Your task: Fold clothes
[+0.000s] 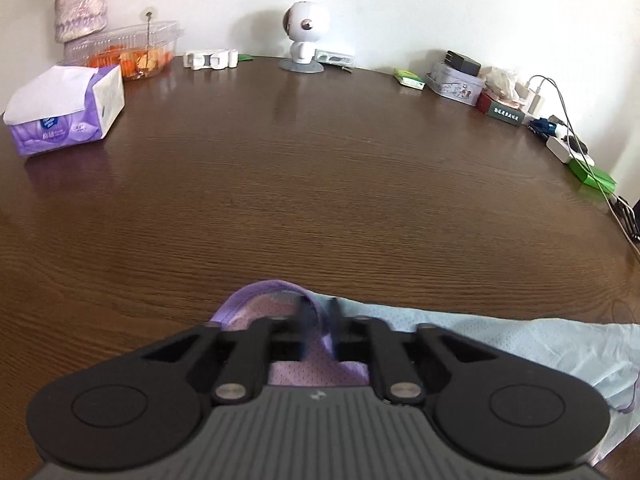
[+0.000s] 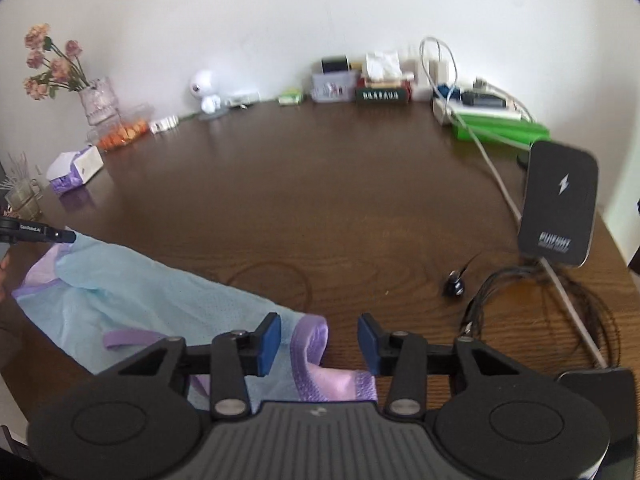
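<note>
Left gripper [image 1: 320, 320] pinches the pale-blue mesh garment's [image 1: 500, 344] purple hem; right gripper [image 2: 319, 338] stands apart, unpinched. Garment stretches between them along the brown wooden table's [image 1: 320, 180] near edge; bare wood ahead.

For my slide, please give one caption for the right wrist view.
Open right gripper straddles the purple-trimmed light blue mesh garment on the brown wooden table.

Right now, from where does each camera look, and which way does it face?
Left wrist: sits behind the left claw, facing the wall across the table; claw shut on the garment.
Right wrist: sits behind the right claw, facing likewise; claw open around the garment's purple trim.
Shared: table, garment, tissue pack, white figurine.
</note>
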